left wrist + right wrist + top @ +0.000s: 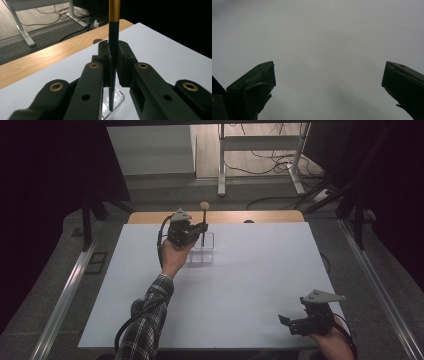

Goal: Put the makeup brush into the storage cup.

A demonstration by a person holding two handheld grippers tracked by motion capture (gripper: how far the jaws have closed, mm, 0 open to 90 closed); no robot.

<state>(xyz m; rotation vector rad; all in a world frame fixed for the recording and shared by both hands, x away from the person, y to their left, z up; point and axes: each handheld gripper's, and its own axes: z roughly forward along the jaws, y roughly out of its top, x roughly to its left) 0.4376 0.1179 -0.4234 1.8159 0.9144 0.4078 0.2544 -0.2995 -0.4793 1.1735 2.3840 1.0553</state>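
Left gripper view showed the makeup brush (pixel 113 62) standing almost upright, its dark handle pinched between the closed jaws of the left hand-held gripper (pixel 113 53), with a gold ferrule rising above them and the handle's lower end reaching down into a clear square holder (pixel 117 103) directly beneath. The brush's long axis ran nearly vertical, so the holder lay straight below the grip; judged from that, a lowering move would need to follow the handle's own line to keep it off the holder's walls.

From the high view, the brush (pixel 203 222) stood with its pale round head uppermost, over the clear holder (pixel 206 251) near the far edge of the white tabletop (pixel 250 285), just short of a wooden strip (pixel 260 216) behind it. The left hand-held gripper (pixel 192 231) held it from the side, the hand and plaid sleeve (pixel 147 325) reaching in from the near edge.

The right hand-held gripper (pixel 292 322) rested well apart at the near right corner, far from the holder, so the left was plainly the nearer one. In the right gripper view its jaws stood wide with nothing between them, only bare tabletop (pixel 324 50) ahead.
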